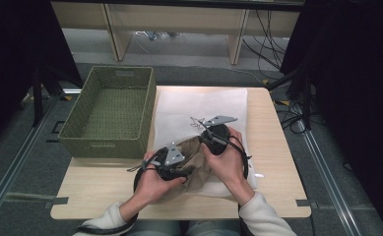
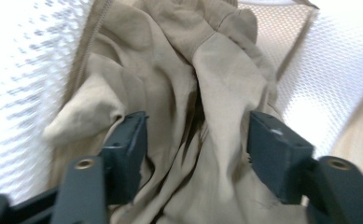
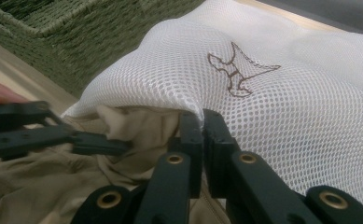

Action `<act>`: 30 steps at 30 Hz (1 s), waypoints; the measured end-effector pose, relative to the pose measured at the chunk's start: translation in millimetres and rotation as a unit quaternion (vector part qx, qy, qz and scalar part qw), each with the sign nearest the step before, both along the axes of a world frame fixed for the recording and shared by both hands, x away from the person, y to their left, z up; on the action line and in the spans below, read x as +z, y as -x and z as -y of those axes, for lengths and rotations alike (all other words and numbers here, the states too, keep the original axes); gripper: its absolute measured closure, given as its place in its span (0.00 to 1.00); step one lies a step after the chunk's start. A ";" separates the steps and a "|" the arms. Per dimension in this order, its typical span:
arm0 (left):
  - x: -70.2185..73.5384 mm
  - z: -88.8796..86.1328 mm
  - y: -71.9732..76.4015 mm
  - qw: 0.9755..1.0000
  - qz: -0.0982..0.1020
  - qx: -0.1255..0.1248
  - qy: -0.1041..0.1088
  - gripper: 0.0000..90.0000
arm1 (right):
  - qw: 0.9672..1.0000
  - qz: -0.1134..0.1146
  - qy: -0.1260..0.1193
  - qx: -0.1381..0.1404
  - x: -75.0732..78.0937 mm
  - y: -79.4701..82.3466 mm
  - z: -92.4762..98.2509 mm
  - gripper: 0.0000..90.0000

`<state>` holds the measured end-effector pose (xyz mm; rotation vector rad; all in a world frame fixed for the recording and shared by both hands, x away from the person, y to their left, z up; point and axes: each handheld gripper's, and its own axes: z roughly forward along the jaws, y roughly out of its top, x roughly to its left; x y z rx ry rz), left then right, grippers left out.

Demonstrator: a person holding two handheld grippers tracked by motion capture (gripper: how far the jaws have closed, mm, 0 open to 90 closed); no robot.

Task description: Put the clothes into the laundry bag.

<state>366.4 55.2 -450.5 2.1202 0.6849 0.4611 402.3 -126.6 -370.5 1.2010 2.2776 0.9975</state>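
A white mesh bag with a small brown emblem lies on the table, its mouth toward the person. A crumpled tan garment sits partly inside that mouth. My right gripper is shut on the upper edge of the mesh bag and holds it lifted over the garment. My left gripper is open, its jaws standing wide on either side of a fold of the garment without pressing on it. The left gripper's fingers reach in from the left in the right gripper view.
A green woven basket stands at the table's left, close beside the bag, and has nothing inside. Bare wooden table shows to the right and along the front edge. Both hands sit close together near the front centre.
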 end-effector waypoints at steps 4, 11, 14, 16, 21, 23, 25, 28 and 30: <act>2.3 -8.0 13.6 1.000 -0.010 -0.013 -0.008 0.30 | 1.000 -0.009 -0.003 -0.006 0.6 1.3 -0.8 0.98; -12.2 -12.5 16.3 0.998 -0.022 -0.013 -0.050 0.23 | 1.000 -0.009 -0.003 -0.009 0.3 1.5 -1.5 0.98; -23.2 -11.3 11.8 0.997 -0.035 -0.012 -0.071 0.22 | 1.000 -0.007 0.002 -0.003 0.2 1.0 -0.8 0.98; -30.4 -9.9 7.9 0.996 -0.042 -0.008 -0.077 0.22 | 1.000 -0.001 0.005 0.003 -0.3 0.2 -0.8 0.98; -42.9 -8.8 0.4 0.995 -0.058 0.001 -0.081 0.36 | 1.000 -0.005 0.004 0.001 -0.4 0.3 -1.0 0.98; -45.5 -8.0 -1.1 0.995 -0.060 -0.003 -0.083 0.43 | 1.000 -0.005 0.006 0.000 -1.3 0.3 -1.2 0.98; -46.8 -6.9 -1.6 0.995 -0.061 -0.004 -0.083 0.50 | 1.000 -0.002 0.007 0.010 -2.0 -0.9 -1.1 0.98; -47.8 -4.7 -2.9 0.994 -0.064 -0.009 -0.084 0.60 | 1.000 -0.014 0.001 -0.004 -1.6 1.7 -3.1 0.98; -48.1 -3.5 -3.7 0.994 -0.064 -0.014 -0.083 0.66 | 1.000 -0.006 0.006 0.003 -1.8 0.6 -2.4 0.98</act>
